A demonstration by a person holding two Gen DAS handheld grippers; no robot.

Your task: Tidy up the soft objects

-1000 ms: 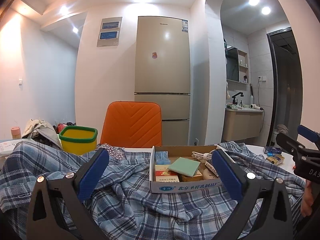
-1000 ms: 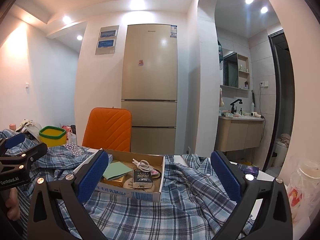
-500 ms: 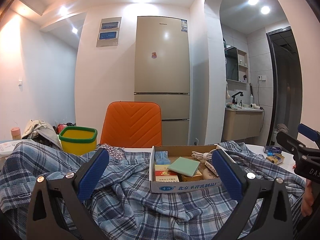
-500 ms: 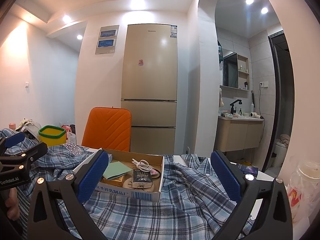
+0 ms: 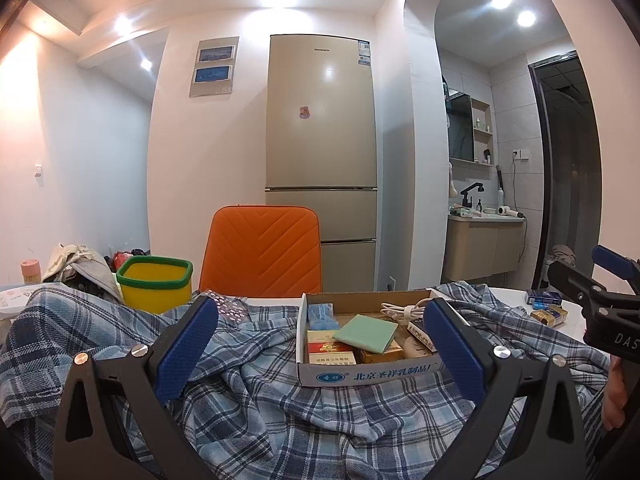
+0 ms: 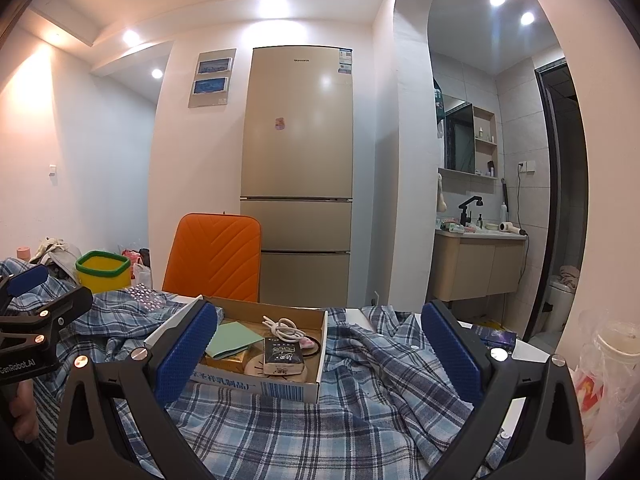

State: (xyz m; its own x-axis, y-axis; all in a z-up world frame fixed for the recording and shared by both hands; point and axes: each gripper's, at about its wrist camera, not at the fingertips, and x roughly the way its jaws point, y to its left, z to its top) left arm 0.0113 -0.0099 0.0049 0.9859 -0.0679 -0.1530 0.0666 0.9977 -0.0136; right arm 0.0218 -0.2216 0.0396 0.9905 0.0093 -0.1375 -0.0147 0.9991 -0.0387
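— Where's the shirt?

— The plaid shirt lies rumpled across the table, under the cardboard box.

— And the claws?

— Left gripper and right gripper both hover over the cloth — fingers spread wide, pinching nothing.

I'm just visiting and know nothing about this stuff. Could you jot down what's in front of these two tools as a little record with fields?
Surface: table draped with a rumpled blue plaid cloth
On the cloth: open cardboard box holding a green pad, a white cable and small packets
Left tool: open, empty, above the cloth
Right tool: open, empty, above the cloth
Behind the table: orange chair, yellow bin with green rim, beige fridge
Task stage: cloth not yet gripped
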